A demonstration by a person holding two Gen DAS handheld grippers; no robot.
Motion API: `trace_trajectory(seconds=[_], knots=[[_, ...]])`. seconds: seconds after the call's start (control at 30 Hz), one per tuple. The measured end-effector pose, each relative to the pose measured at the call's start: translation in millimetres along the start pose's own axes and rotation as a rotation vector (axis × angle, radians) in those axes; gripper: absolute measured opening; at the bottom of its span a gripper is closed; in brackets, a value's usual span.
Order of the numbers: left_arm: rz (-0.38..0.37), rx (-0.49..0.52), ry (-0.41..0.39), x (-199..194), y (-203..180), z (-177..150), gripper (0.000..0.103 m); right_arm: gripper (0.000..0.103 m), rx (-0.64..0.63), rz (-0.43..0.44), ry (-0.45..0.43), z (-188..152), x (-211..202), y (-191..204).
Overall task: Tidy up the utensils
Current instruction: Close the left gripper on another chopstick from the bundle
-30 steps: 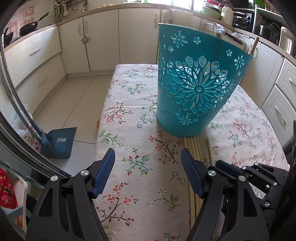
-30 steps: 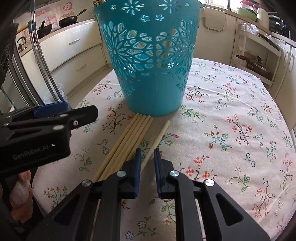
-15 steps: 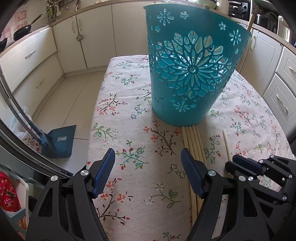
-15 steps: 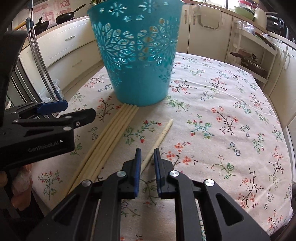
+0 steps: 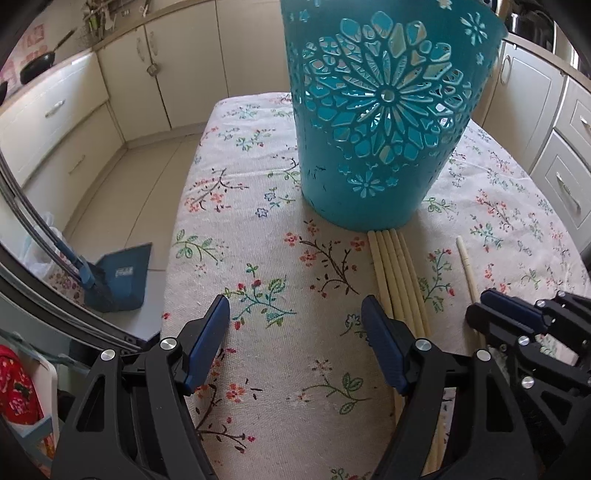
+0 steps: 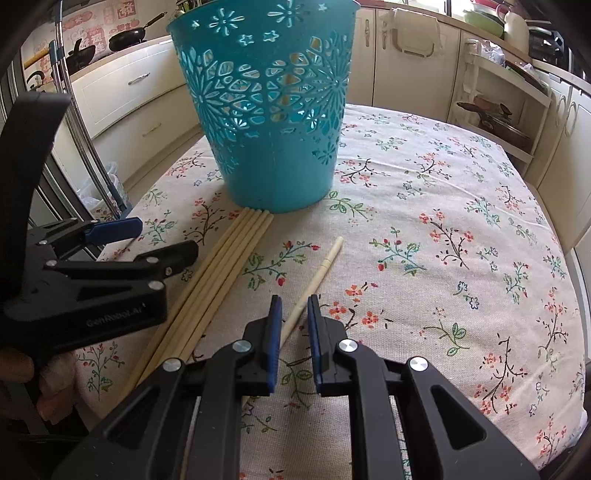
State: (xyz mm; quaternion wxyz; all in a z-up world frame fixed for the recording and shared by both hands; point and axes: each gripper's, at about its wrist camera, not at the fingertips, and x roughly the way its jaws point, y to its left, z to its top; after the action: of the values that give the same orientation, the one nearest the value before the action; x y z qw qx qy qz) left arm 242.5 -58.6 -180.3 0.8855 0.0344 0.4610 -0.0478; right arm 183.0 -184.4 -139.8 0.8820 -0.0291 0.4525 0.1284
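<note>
Beside the teal perforated plastic basket [image 6: 273, 122] on the floral-clothed bench [image 6: 461, 258], the right gripper [image 6: 294, 308] clamps a lone wooden chopstick [image 6: 321, 269]; the left gripper [image 5: 295, 308] gapes empty near the bench edge.

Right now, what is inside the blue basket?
Through the holes in the basket only blue inside wall and tan patches show. One wooden stick tip pokes above its rim. The bottom is solid, so anything lying there is hidden.

floral-clothed table [image 5: 258, 332], teal basket [image 5: 369, 147], chopsticks [image 5: 399, 280]
</note>
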Motion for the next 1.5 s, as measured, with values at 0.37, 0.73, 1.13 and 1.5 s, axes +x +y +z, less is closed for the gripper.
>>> trace_trajectory(seconds=[0.37,0.73,1.13,1.5], knots=[[-0.003,0.010,0.005,-2,-2,5,0.071,0.016,0.012,0.007,-0.002,0,0,-3],[0.021,0.065,0.002,-2,-18,11,0.071,0.024,0.028,0.002,-0.009,0,-2,-8],[-0.019,0.074,0.044,12,-23,18,0.059,0.028,0.052,-0.009,-0.012,0,-2,-13],[-0.122,0.157,0.070,13,-34,27,0.005,0.028,0.047,-0.028,-0.028,9,6,-12]])
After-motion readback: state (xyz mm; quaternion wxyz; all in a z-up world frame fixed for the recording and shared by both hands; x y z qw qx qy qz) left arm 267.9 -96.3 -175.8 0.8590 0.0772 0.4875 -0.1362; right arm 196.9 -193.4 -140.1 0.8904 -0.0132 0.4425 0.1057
